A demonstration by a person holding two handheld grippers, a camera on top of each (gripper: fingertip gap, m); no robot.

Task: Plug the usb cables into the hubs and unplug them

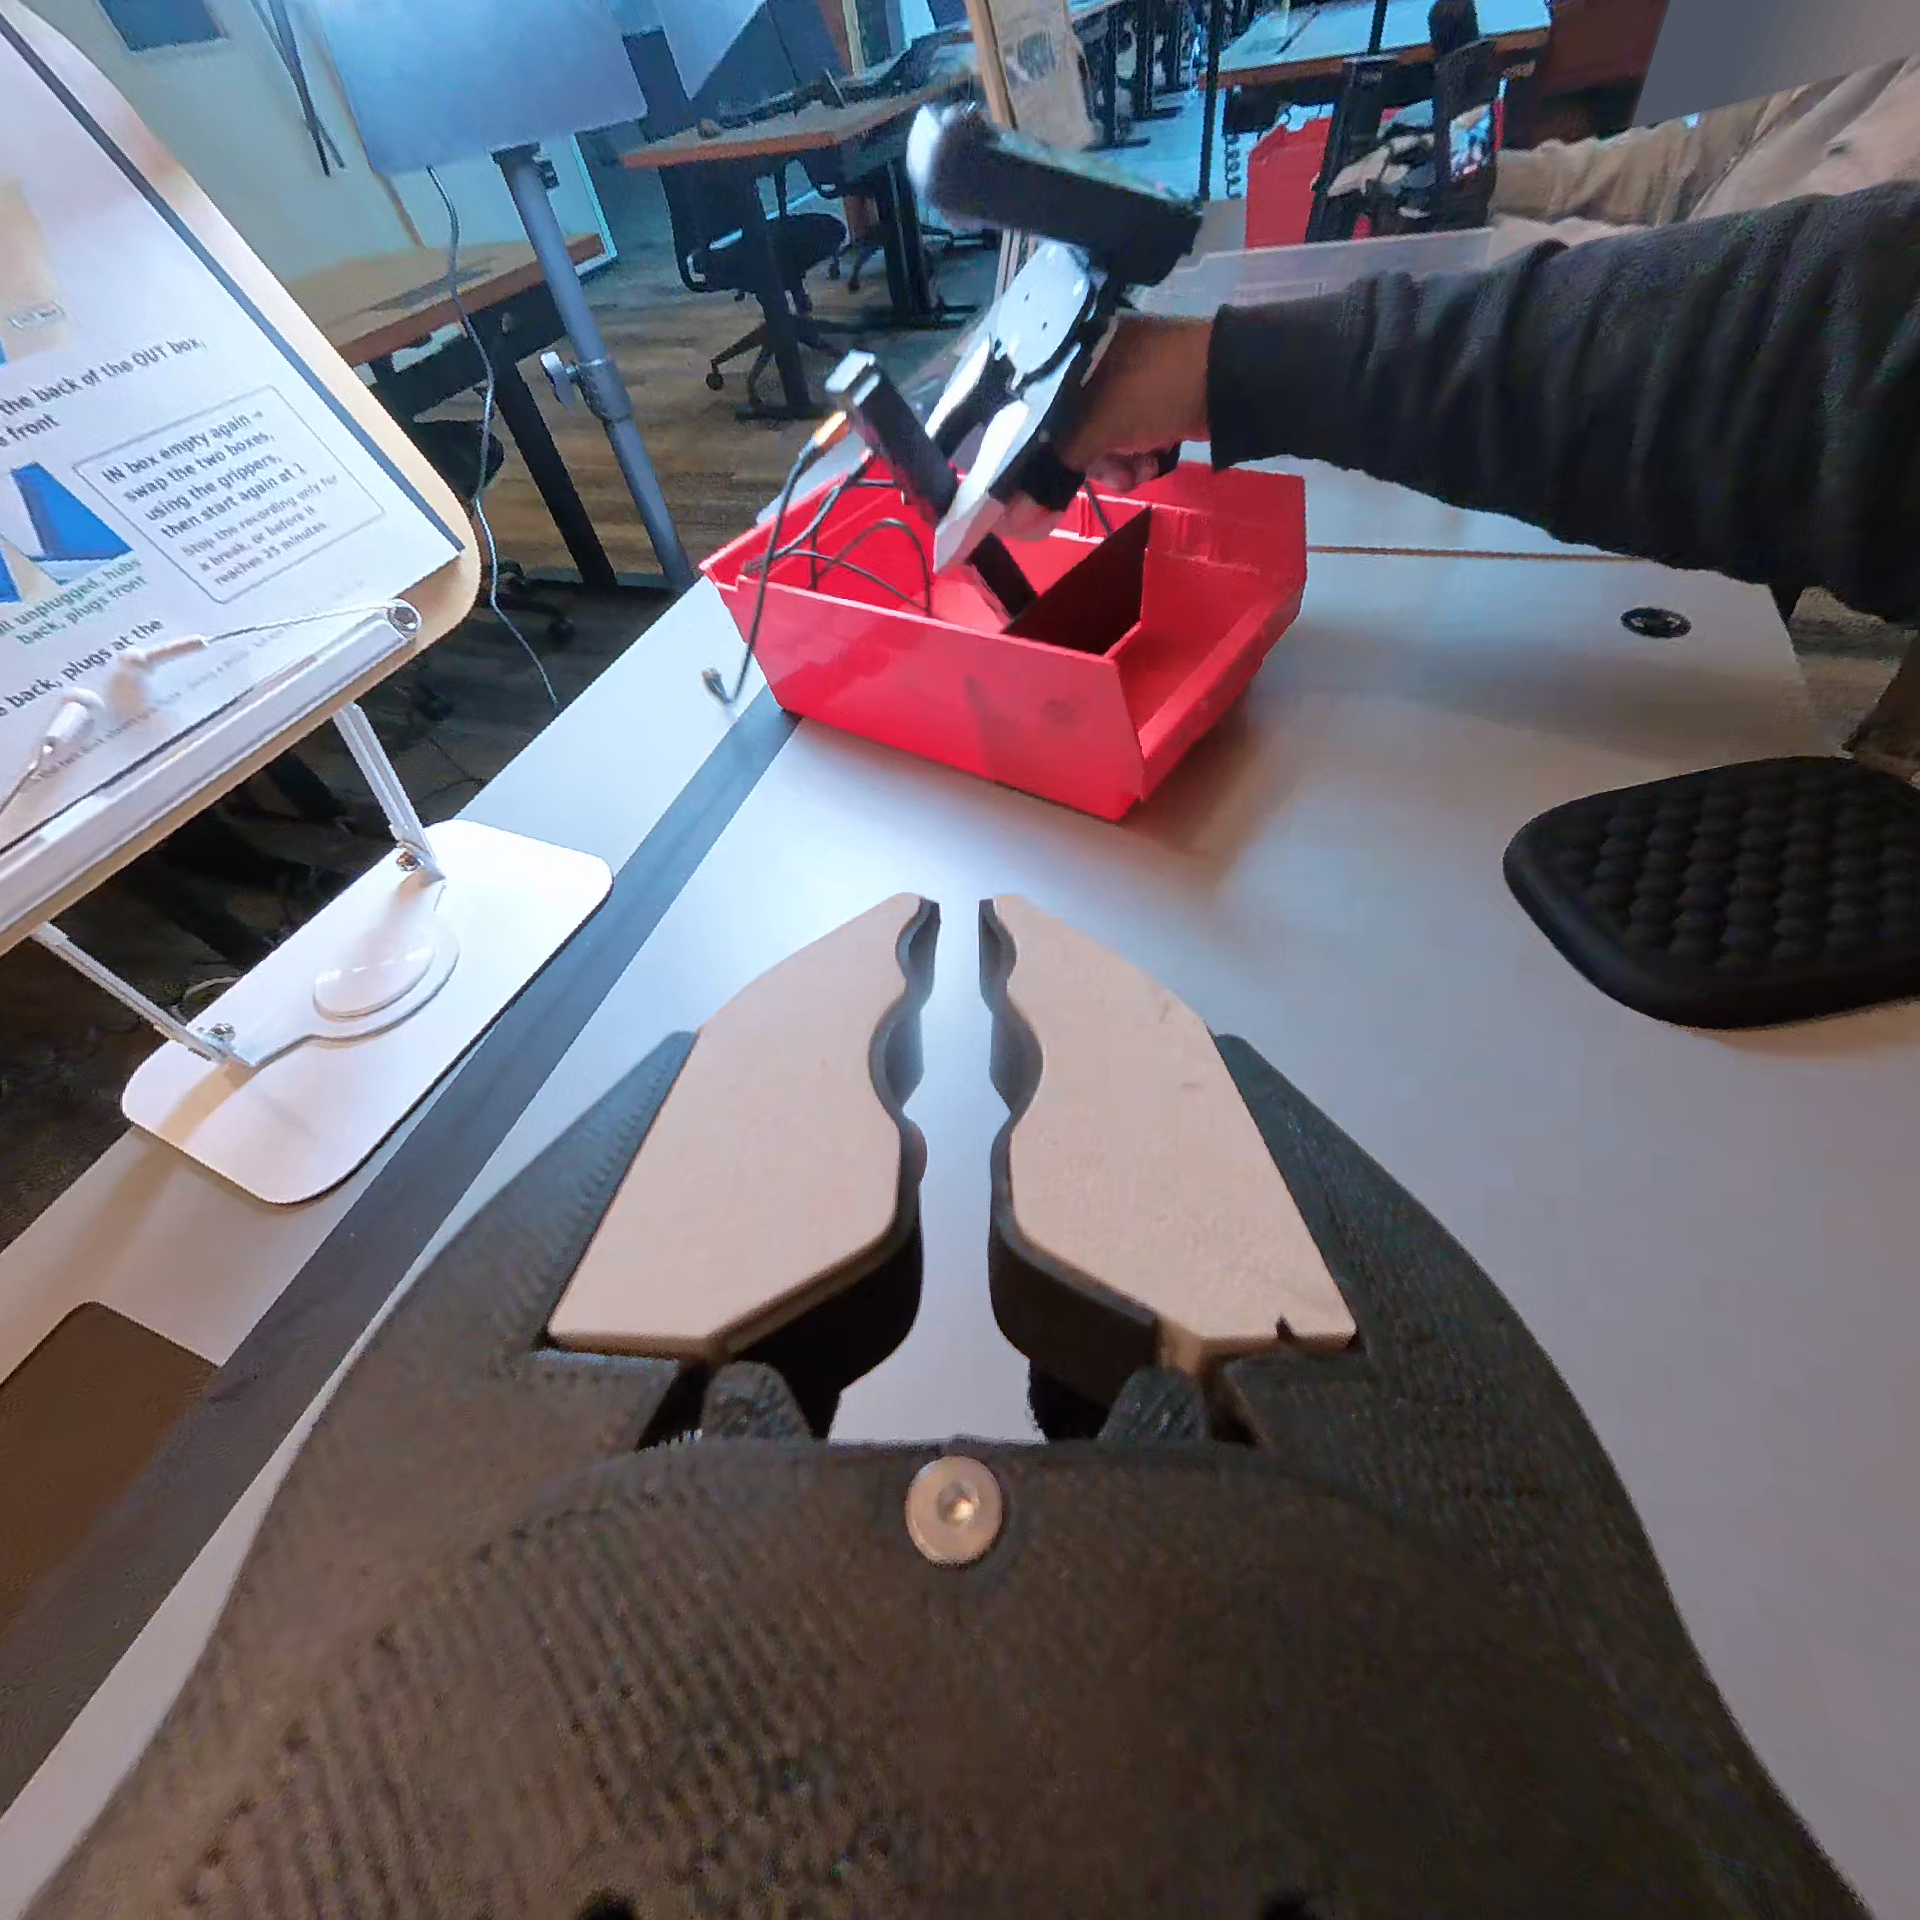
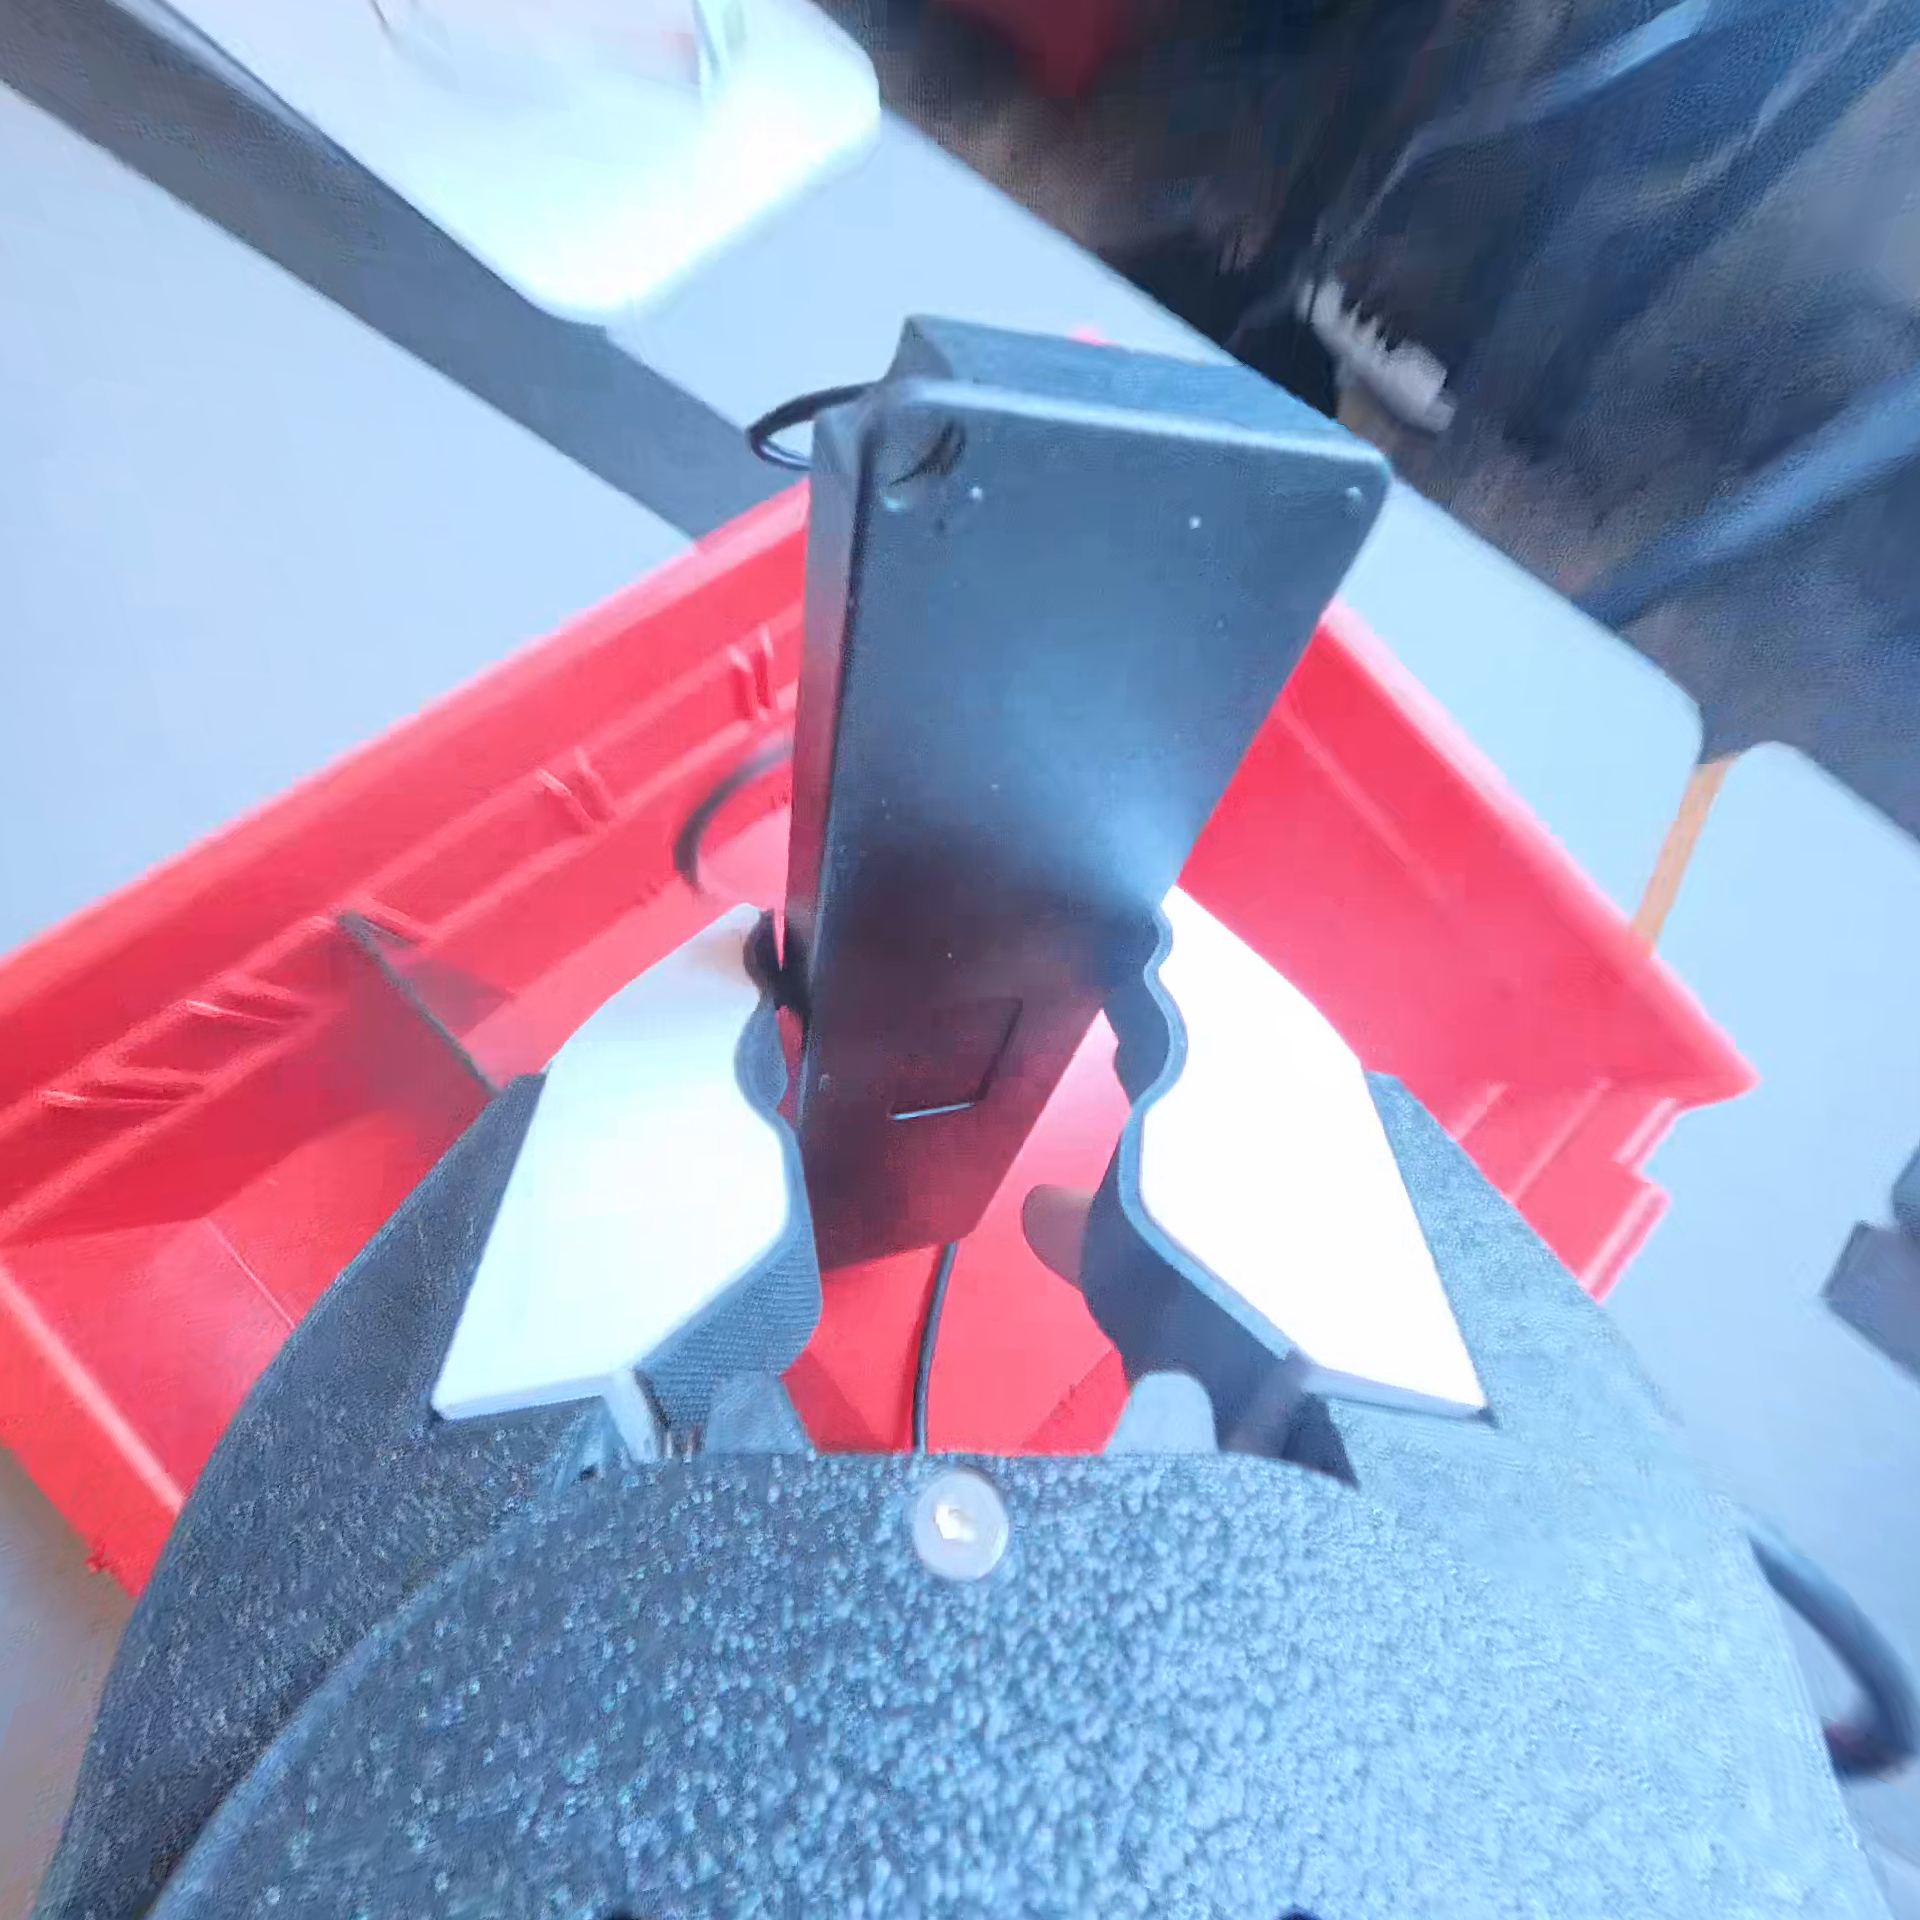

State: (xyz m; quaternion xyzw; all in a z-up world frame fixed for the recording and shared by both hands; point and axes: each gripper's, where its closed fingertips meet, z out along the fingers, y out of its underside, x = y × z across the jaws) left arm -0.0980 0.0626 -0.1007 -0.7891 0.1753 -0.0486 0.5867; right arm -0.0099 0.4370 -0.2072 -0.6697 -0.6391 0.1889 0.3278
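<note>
A black USB hub (image 2: 1039, 727) stands upright between the fingers of my right gripper (image 2: 956, 935), which is shut on its lower end, above a red bin (image 2: 1455, 935). In the left wrist view this right gripper (image 1: 961, 535) tilts down over the red bin (image 1: 935, 686) and holds the hub (image 1: 902, 442) at a slant. Thin black cables (image 1: 862, 551) trail from the hub into the bin, and one plug (image 1: 713, 681) lies on the table beside it. My left gripper (image 1: 958, 920) hovers low over the grey table (image 1: 1299, 1039), its fingers nearly together and empty.
A black divider (image 1: 1091, 587) stands inside the bin. A sheet holder (image 1: 208, 468) on a white base (image 1: 364, 997) stands at the left. A black mesh pad (image 1: 1725, 894) lies at the right. A person's dark sleeve (image 1: 1558, 395) reaches over the table. About 40 cm separates my left fingertips from my right.
</note>
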